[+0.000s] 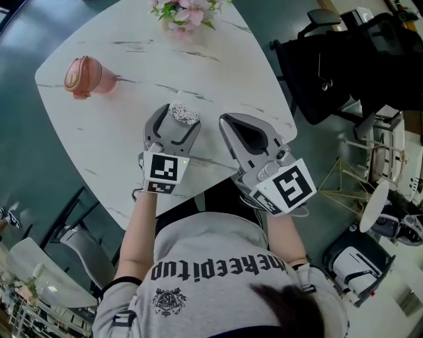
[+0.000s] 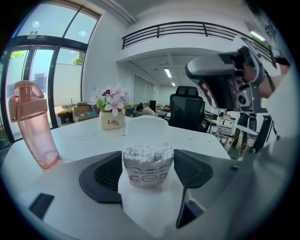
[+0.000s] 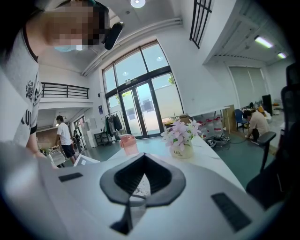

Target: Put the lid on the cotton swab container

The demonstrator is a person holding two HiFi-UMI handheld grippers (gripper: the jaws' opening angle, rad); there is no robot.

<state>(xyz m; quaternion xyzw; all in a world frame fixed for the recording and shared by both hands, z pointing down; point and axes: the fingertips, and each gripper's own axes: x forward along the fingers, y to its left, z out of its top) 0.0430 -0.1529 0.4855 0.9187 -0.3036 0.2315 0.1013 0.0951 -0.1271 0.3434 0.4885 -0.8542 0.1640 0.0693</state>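
The cotton swab container (image 1: 184, 113) is a small printed cup full of white swabs with no lid on it. It stands upright on the white marble table (image 1: 106, 132) near the front edge. My left gripper (image 1: 176, 123) is open around it, with a dark pad close on either side of the container (image 2: 147, 164) and neither pressing on it. My right gripper (image 1: 229, 121) rests on the table just to the right, apart from the container. Its jaws are shut tip to tip (image 3: 136, 197) and I make out nothing between them. No lid shows clearly in any view.
A pink drinking bottle (image 1: 86, 76) lies at the table's far left. A vase of pink flowers (image 1: 185, 12) stands at the far edge. A black office chair (image 1: 330, 72) and white equipment crowd the floor on the right. A person (image 3: 63, 136) stands far off.
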